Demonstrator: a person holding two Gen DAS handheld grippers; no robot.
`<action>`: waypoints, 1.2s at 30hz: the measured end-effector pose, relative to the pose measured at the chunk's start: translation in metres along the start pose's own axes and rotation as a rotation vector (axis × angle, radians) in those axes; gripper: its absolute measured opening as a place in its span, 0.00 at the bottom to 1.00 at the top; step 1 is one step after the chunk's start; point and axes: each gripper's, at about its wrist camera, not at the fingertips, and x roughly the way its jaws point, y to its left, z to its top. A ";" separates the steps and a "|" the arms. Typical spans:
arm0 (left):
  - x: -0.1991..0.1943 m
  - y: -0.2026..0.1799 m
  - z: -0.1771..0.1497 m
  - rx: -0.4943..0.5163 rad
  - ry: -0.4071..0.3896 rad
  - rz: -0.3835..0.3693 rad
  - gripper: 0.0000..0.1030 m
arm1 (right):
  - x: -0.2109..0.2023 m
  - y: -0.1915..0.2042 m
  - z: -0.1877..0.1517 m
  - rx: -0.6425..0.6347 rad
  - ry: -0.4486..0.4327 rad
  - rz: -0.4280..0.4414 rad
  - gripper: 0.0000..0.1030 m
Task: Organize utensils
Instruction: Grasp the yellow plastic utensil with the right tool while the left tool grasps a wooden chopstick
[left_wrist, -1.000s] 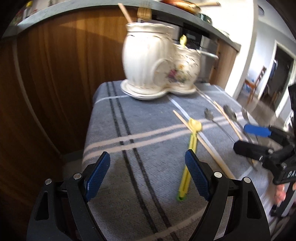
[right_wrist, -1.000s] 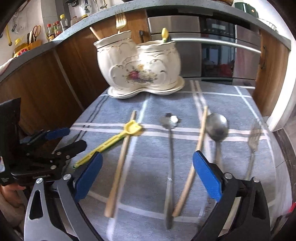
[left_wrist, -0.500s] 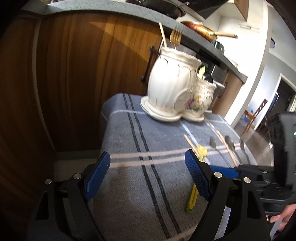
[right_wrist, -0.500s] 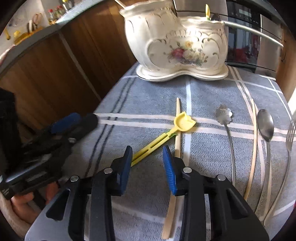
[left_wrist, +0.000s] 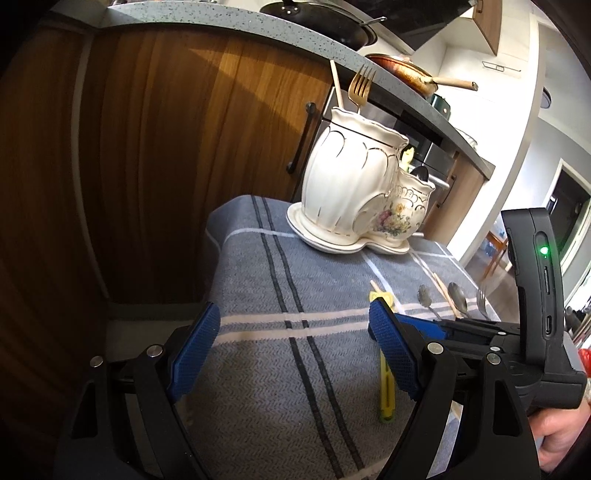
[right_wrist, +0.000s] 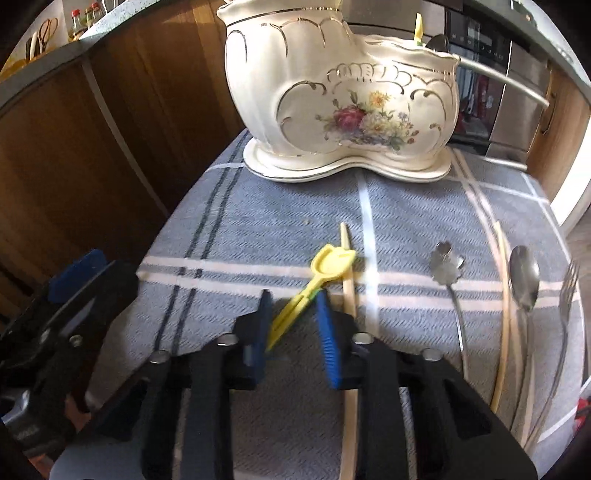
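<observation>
The right gripper (right_wrist: 293, 325) has come down from its wider stance over the row of utensils to the yellow plastic spoon (right_wrist: 314, 284) at the left of the row; its jaws are closing, with the spoon's slotted handle between the blue pads; whether the pads yet press on it cannot be told, as a gap appears on both sides. The spoon lies flat on the grey striped cloth (right_wrist: 280, 229), its bowl just beside a wooden chopstick (right_wrist: 348, 291). The left gripper (left_wrist: 291, 347) has swung towards the cupboard side and stands released over bare cloth, holding nothing. The ceramic holder (right_wrist: 343, 96) stands at the far end, a gold fork (left_wrist: 360, 86) already in it; judged from this, pickup of the spoon is under way; a flower-ended spoon (right_wrist: 446, 264), a metal spoon (right_wrist: 523, 277) and a fork (right_wrist: 567, 291) remain.
</observation>
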 end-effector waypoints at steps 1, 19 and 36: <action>0.000 0.000 0.000 0.000 0.000 0.000 0.81 | 0.001 0.000 0.001 -0.004 -0.001 0.002 0.19; 0.005 -0.009 -0.004 0.021 0.038 -0.029 0.81 | -0.054 -0.054 -0.010 0.120 -0.082 0.132 0.10; 0.045 -0.115 -0.012 0.174 0.316 -0.074 0.51 | -0.109 -0.147 -0.029 0.261 -0.227 0.125 0.10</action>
